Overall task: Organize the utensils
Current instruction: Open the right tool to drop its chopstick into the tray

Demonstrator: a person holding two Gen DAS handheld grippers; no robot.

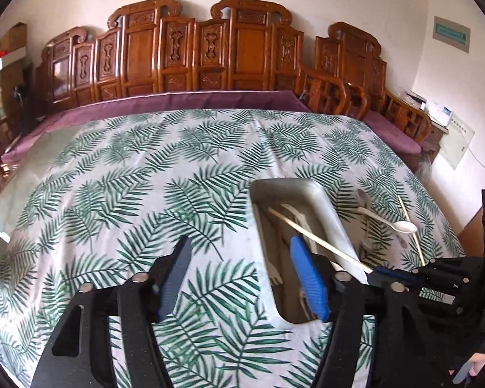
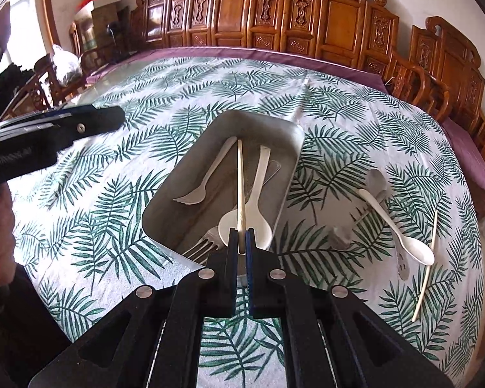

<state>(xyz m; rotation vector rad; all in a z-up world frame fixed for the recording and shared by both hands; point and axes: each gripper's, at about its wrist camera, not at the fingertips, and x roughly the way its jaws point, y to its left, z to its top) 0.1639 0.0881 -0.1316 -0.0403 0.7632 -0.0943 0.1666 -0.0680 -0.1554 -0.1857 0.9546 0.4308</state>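
A metal tray (image 2: 190,158) sits on the leaf-print tablecloth; it also shows in the left wrist view (image 1: 326,207). In it lie a white plastic fork (image 2: 200,181), a white spoon (image 2: 253,207) and a metal fork (image 2: 200,247). My right gripper (image 2: 241,242) is shut on a pale chopstick (image 2: 240,187) and holds it over the tray; in the left wrist view the chopstick (image 1: 320,241) slants across the tray to the right gripper (image 1: 376,273). My left gripper (image 1: 242,278) is open and empty, just left of the tray, its blue-padded finger over the tray's near end.
Right of the tray lie a white spoon (image 2: 397,226), a second chopstick (image 2: 426,258), and metal utensils (image 2: 376,182) under the spoon. Carved wooden chairs (image 2: 307,16) with purple cushions ring the table's far side. The left gripper (image 2: 48,129) shows at the left of the right wrist view.
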